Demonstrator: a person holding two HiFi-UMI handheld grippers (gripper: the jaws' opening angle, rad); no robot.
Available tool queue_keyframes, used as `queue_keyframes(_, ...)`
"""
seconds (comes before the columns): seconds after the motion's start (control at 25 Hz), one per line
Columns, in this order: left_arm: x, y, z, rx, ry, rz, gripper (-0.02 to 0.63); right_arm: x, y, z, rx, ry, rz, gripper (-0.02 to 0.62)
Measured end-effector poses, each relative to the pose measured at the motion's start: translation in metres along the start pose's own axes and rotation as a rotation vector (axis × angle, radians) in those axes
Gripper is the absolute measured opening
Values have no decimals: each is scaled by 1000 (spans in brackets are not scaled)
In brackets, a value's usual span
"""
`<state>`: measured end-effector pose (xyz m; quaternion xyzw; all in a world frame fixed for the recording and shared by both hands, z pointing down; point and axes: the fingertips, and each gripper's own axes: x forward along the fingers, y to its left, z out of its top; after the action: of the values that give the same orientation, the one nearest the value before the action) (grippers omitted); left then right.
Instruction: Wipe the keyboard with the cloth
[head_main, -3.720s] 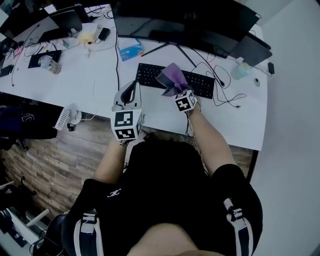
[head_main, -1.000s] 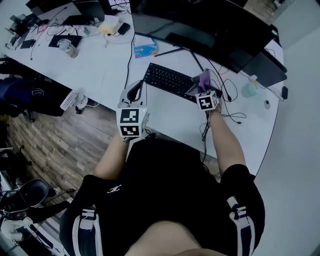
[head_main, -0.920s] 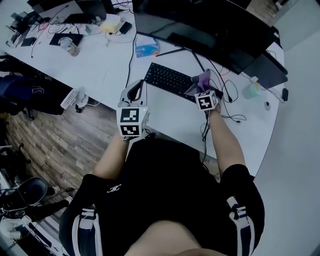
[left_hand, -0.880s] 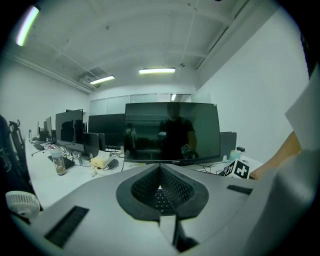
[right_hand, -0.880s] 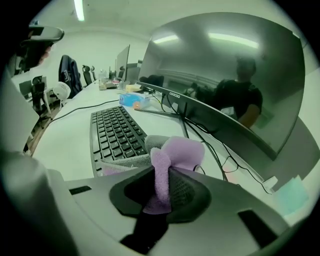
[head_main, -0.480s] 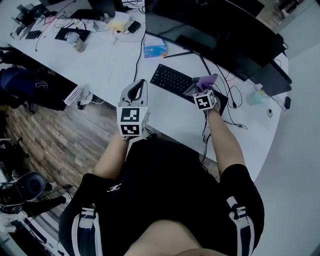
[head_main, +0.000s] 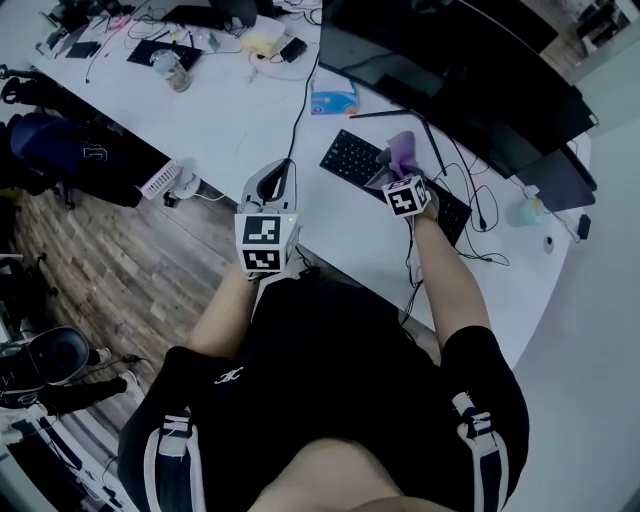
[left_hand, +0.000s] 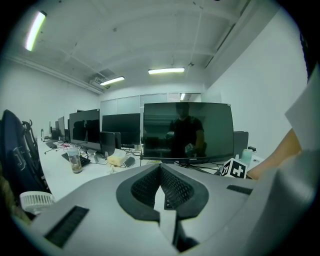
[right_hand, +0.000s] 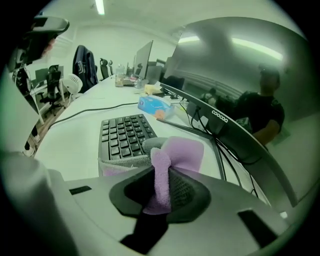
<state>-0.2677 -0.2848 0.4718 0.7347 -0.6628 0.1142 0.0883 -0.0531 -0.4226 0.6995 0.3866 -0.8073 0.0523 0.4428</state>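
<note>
Readable only as "coocaa", in pale letters on the lower edge of the monitor (right_hand: 220, 116), right of centre in the right gripper view; other print too small to tell. On the grippers' cubes, just black-and-white square markers.

Right gripper (right_hand: 162, 182) with jaws clamped on a bunched fold of the purple cloth (right_hand: 177, 152), the rest spread forward over the near end of the keyboard (right_hand: 122, 135). In the head view, cloth just right of centre in the upper half, atop the keyboard's middle, on the white worktop (head_main: 250, 120).

Left gripper (left_hand: 160, 172) left of the keyboard, at the worktop's near edge, with jaws closed tip to tip and nothing between them.

Beyond the keyboard, a blue packet (right_hand: 155, 105) near the foot of the monitor stand. Dark cables (head_main: 480, 215) looping at the keyboard's right end, near a pale bottle (head_main: 525, 212). Upper left of the head view: a clear cup (head_main: 177, 70) amid more cables and small clutter. Lower down, a small white fan (head_main: 165, 180) by the worktop's edge.
</note>
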Motion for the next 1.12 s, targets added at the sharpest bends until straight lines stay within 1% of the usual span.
queue_keyframes(0.12,-4,17,-3,-12,4,26,12,10,10,17,3,-5,18,84)
queue_keyframes(0.48,-17,68,-17,-42,21,103,12,40,44,66,-36,-9,70,84)
queue_keyframes(0.84,-20,115,-24,-53,31,139,12,65,75,110,-55,-21,92,84)
queue_keyframes(1.0,-20,132,-26,-55,34,145,12,74,86,128,-59,-21,85,84)
queue_keyframes(1.12,-20,140,-24,-54,32,146,12,77,93,136,-44,-20,77,84)
